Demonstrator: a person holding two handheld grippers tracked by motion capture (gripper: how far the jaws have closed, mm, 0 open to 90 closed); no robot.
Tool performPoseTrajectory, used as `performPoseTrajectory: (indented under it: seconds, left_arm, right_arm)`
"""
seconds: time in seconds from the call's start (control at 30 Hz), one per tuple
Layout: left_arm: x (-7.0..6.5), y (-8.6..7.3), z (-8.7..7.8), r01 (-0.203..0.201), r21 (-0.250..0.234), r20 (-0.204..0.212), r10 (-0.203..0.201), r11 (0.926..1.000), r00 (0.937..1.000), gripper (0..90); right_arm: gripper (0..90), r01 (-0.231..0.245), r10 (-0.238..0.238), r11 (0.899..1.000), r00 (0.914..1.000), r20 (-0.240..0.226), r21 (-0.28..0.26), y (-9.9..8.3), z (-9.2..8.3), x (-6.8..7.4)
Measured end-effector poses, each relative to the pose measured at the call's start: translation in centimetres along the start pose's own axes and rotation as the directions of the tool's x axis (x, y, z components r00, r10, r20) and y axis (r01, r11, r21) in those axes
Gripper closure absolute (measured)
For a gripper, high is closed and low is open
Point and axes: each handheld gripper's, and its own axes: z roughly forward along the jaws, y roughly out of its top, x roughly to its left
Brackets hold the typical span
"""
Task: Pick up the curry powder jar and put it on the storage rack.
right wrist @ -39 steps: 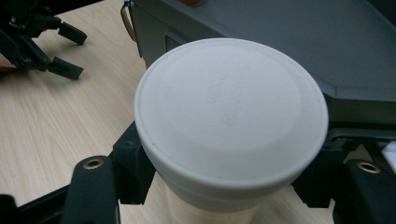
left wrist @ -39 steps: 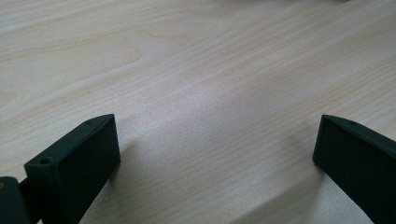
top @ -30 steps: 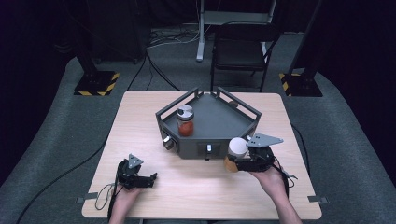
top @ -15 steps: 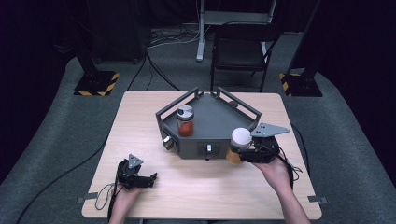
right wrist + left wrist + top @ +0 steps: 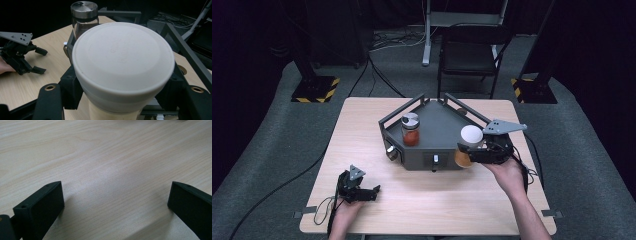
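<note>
The right gripper [image 5: 469,150] has carried its white-lidded jar [image 5: 471,135] up and away from the bench's near edge, closer to the dark tray [image 5: 437,125]; now the jar hangs upright at the tray's near right corner, its jaws clamped below the lid. A second jar with a metal cap [image 5: 410,129] stands inside the tray, toward the far left of the carried one. The left gripper [image 5: 362,190] rests near the bench's near left corner, jaws spread wide over bare wood.

A pale wooden bench [image 5: 362,130] is seen. A dark grey angular tray [image 5: 439,122] is carried at its middle. The left tongs [image 5: 367,192] are rested near its front-left corner.
</note>
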Motion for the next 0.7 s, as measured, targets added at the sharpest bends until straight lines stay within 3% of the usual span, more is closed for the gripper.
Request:
performPoseTrajectory:
  seconds: [0.7]
  left_arm:
    - [0.0, 0.0, 0.0, 0.000, 0.000, 0.000, 0.000, 1.0000, 1.0000, 0.1]
  right_arm:
    - [33.1, 0.001, -0.001, 1.000, 0.9985, 0.055, 0.010, 3.4, 1.4, -0.8]
